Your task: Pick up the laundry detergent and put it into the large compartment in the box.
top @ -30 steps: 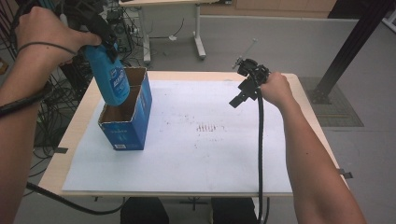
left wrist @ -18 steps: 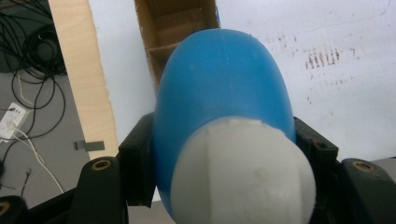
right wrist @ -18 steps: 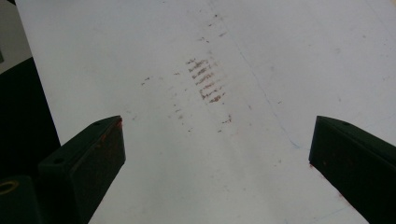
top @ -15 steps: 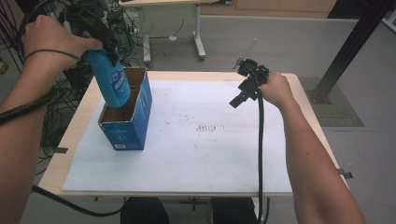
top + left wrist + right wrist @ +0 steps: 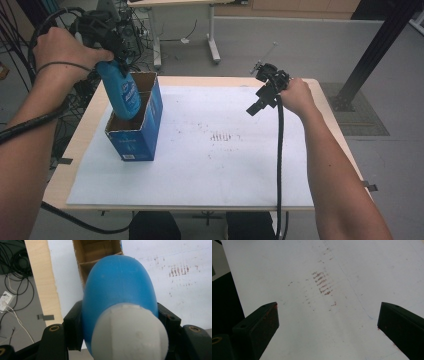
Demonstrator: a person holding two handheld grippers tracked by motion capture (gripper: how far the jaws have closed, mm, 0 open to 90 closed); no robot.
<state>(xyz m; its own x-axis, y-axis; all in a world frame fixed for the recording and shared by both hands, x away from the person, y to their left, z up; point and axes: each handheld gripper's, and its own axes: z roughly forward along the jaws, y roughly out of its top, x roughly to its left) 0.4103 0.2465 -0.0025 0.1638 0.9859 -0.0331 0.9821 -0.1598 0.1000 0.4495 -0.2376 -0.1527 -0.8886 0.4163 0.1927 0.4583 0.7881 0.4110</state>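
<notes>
High view: unreadable label on blue bottle [image 5: 122,92]

One blue bottle [image 5: 121,90]; one cardboard box [image 5: 134,131]; two grippers, left [image 5: 107,32], right [image 5: 257,102]; one white sheet [image 5: 210,165]; one table [image 5: 75,145]

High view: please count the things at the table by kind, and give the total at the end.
Blue bottle: 1, held in the left gripper over the box
Blue cardboard box, open at the top: 1
White sheet covering the table: 1
Grippers: 2, the left gripper and the right gripper
Total: 5
</notes>
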